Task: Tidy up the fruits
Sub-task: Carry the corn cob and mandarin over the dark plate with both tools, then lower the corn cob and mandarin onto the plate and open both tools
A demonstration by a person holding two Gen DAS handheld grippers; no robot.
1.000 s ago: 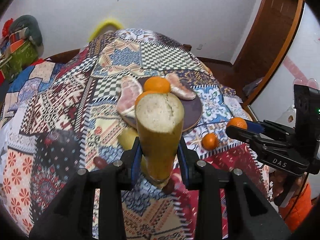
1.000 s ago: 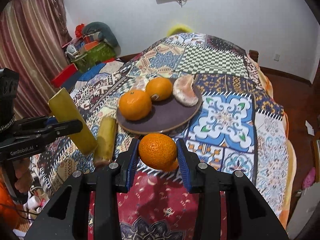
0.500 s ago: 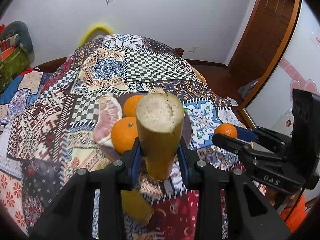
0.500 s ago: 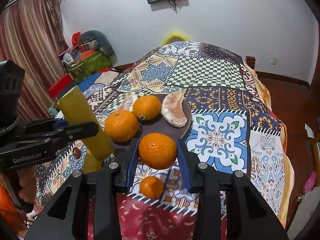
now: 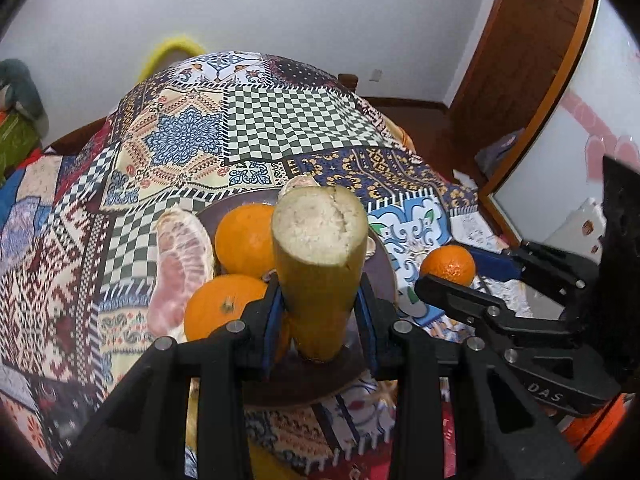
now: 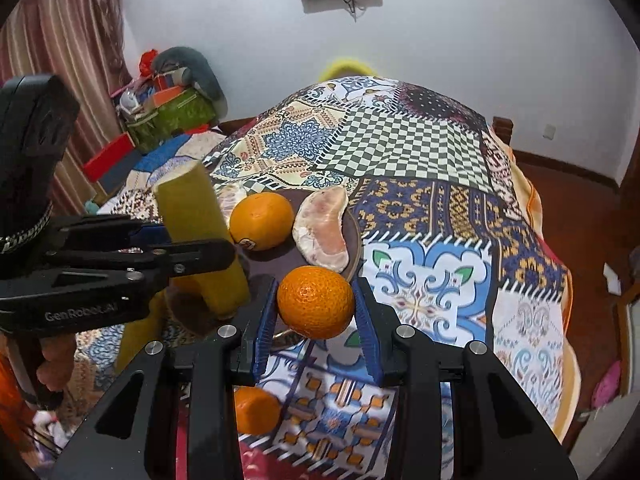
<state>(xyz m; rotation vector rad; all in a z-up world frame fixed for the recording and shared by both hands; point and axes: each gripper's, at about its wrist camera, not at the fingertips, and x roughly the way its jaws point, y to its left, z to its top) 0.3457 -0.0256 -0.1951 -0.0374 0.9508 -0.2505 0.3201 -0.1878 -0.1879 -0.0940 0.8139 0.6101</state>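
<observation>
Two grippers are at work over the patchwork quilt [image 6: 404,148], each carried in one of our hands. Our left gripper [image 5: 320,320] pinches a thick yellow-green stalk piece [image 5: 320,264], cut flat at the top, with the blue pads pressed against its sides. We hold it tilted above the near part of the dark round plate [image 5: 380,276], its lower end just over the plate's surface; whether it touches we cannot tell. Our right gripper [image 6: 316,316] is clamped on a small orange [image 6: 316,302], held in the air just off the plate's near edge.

On the plate [image 6: 354,236] lie two larger oranges, one toward the far side [image 5: 244,240] and one at the near left edge [image 5: 222,306]. One peeled pomelo segment [image 5: 180,268] rests along the plate's left rim, and another segment [image 6: 324,232] lies at the right rim, beside the far orange.

On the quilt near its front edge, below our right gripper, sits one more small orange [image 6: 256,410], well apart from the plate. A second yellow stalk piece [image 6: 138,338] lies on the quilt by the plate's left side, partly hidden behind our left gripper.
</observation>
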